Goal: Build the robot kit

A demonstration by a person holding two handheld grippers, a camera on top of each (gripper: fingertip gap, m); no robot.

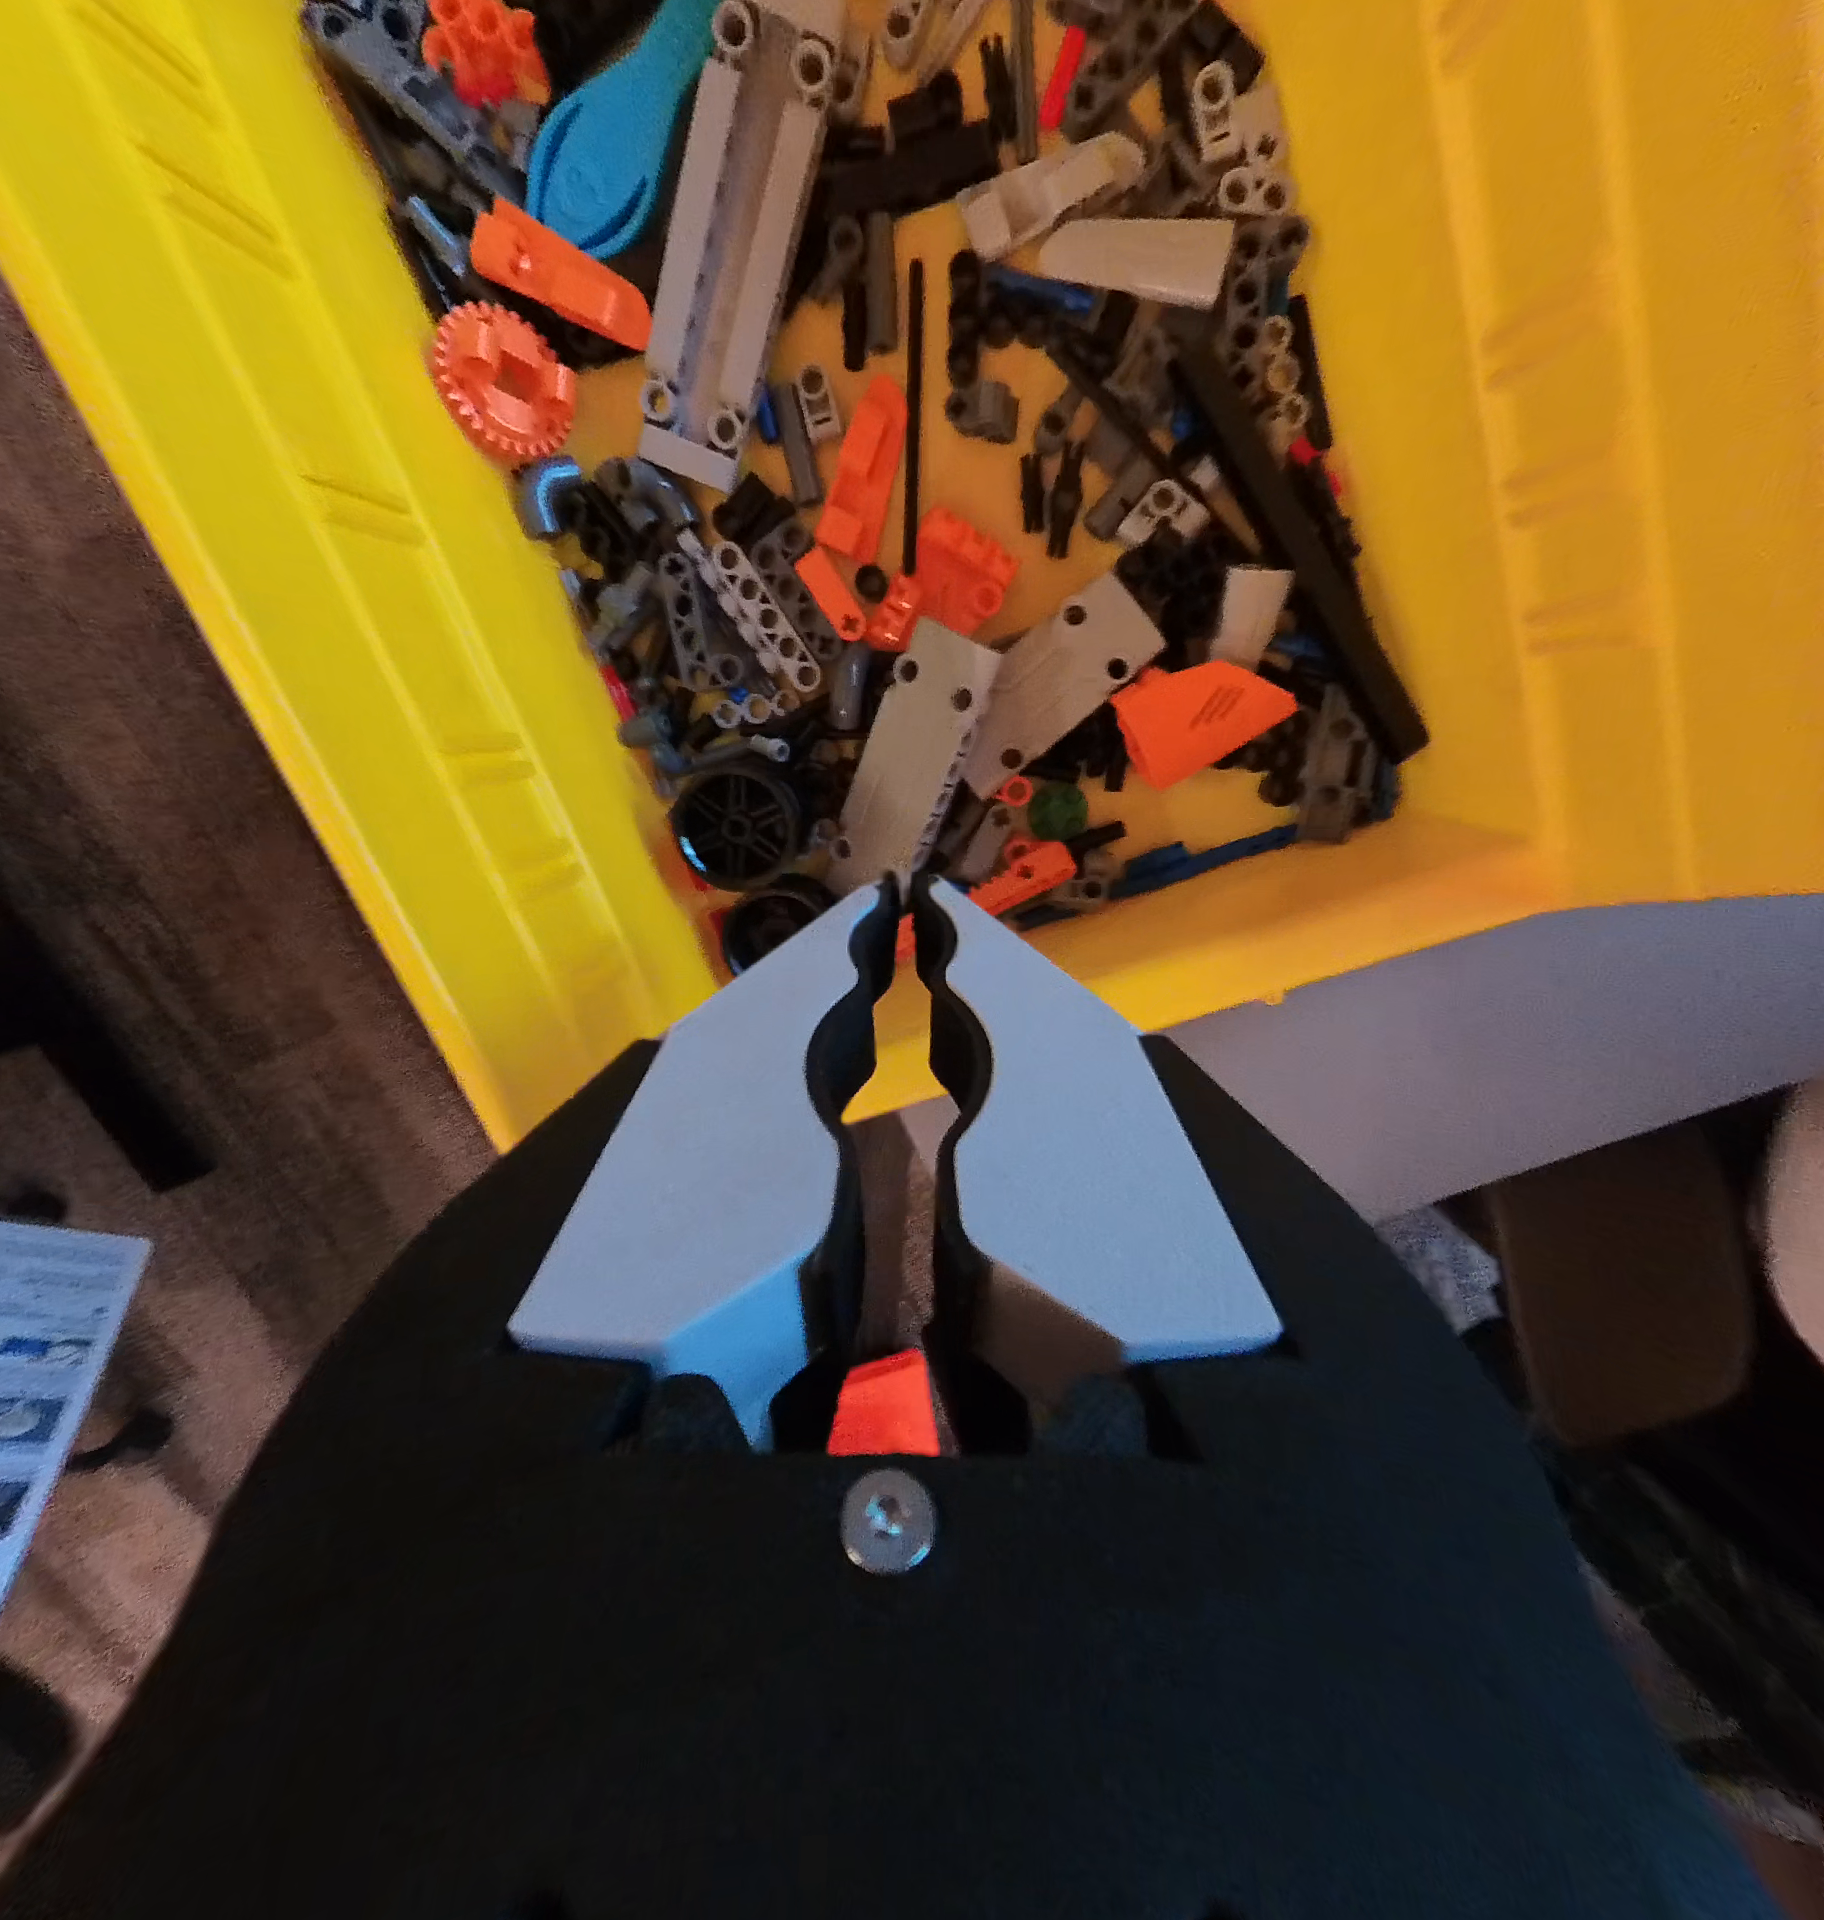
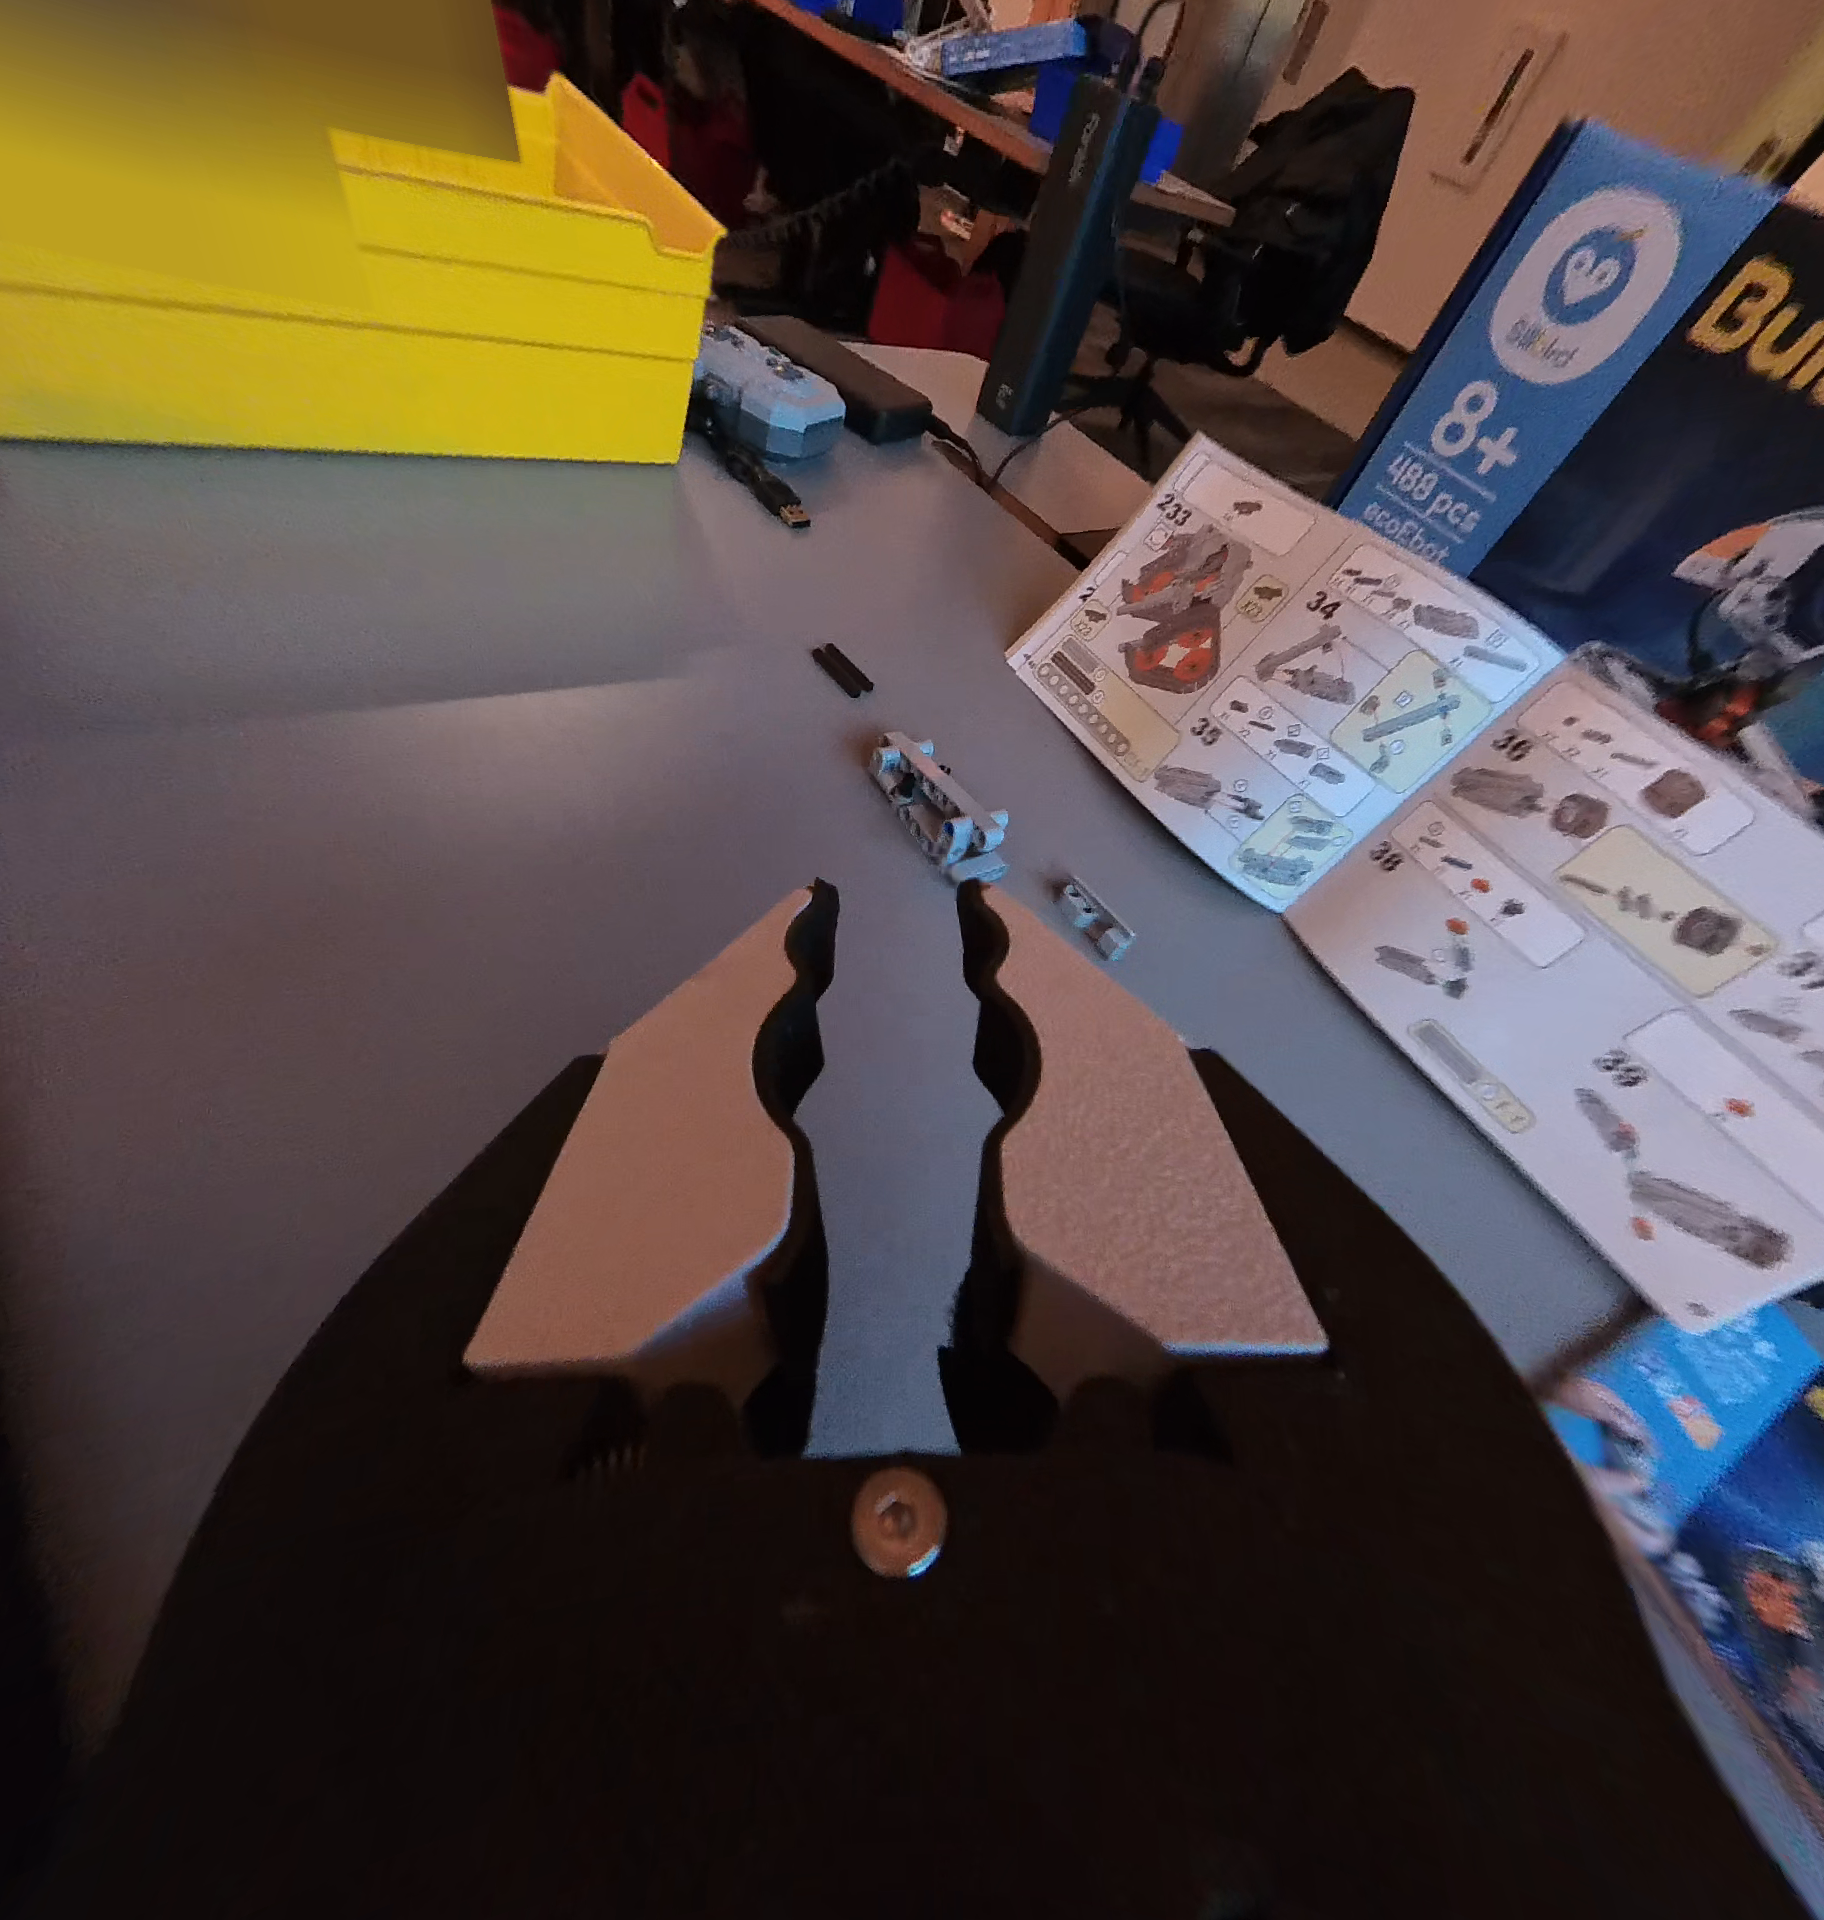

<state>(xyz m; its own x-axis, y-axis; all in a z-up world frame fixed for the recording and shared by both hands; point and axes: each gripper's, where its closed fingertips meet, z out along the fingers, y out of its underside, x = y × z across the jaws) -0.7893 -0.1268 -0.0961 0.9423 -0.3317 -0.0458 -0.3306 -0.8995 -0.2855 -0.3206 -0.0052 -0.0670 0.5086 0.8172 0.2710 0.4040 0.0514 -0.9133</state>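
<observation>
My left gripper (image 1: 908,894) is shut, its tips almost touching, and hovers over the near corner of a yellow bin (image 1: 295,499). The bin holds several loose building pieces: grey panels (image 1: 918,738), orange parts (image 1: 1194,722), black beams, a black wheel (image 1: 736,826). An orange sliver shows in the gap behind the tips; I cannot tell if it is gripped. My right gripper (image 2: 897,894) is open and empty just above a grey table (image 2: 368,831). A small grey assembly (image 2: 939,805) lies just beyond its tips, a small grey piece (image 2: 1095,920) to the right, and two black pins (image 2: 842,670) farther off.
An open instruction booklet (image 2: 1407,831) lies right of the right gripper, and a blue product box (image 2: 1614,364) stands behind it. Stacked yellow bins (image 2: 368,343) sit at the back left, beside a blue-grey module (image 2: 768,395) and a cable. The table's near edge (image 1: 1510,997) runs below the bin. About 50 cm separates my left fingertips from my right.
</observation>
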